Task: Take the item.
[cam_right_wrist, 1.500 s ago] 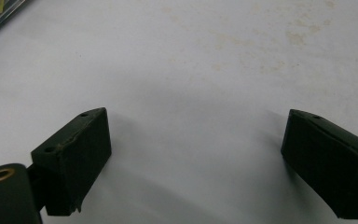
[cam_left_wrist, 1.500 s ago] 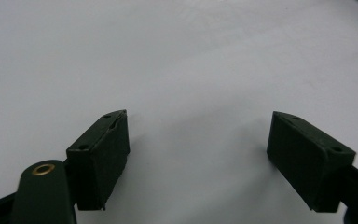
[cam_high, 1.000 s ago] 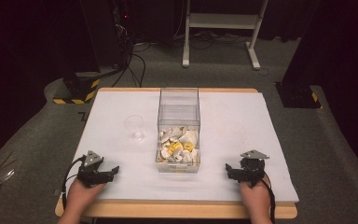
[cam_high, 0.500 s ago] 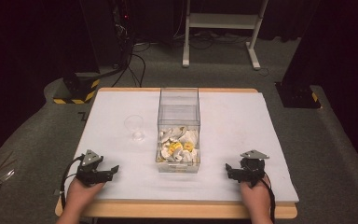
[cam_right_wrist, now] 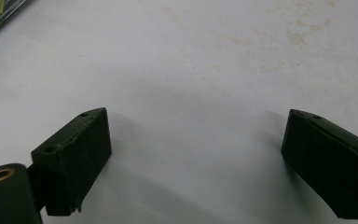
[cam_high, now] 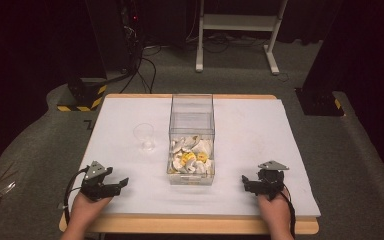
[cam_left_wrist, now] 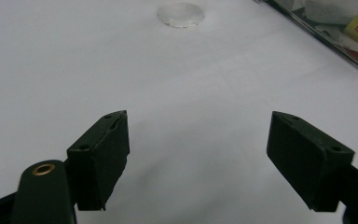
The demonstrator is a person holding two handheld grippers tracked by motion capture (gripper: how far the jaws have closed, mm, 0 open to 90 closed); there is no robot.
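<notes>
Bench (cam_high: 260, 130) with a white cover is filling the middle of the high view, and I am working across it from left to right. At the lower left of the frame I am holding the left hand-held gripper (cam_high: 122, 182) low over the white surface, my left hand (cam_high: 87, 207) coming in from the bottom edge. In the left gripper view its jaws are standing wide apart with nothing between them, just bare white cover.

Up and to the right of it, a small clear cup (cam_high: 144, 136) is standing upright, well apart from the gripper; in the left gripper view its base (cam_left_wrist: 180, 14) is showing at the top of the frame.

Just right of the cup, a clear box (cam_high: 192, 135) is sitting at the centre of the frame, holding a heap of white and yellow packets (cam_high: 190, 155) in its near half. A corner of it is showing at the upper right of the left gripper view.

At the lower right I am holding the right hand-held gripper (cam_high: 245, 181), its jaws also spread wide over faintly stained cover, gripping nothing.
</notes>
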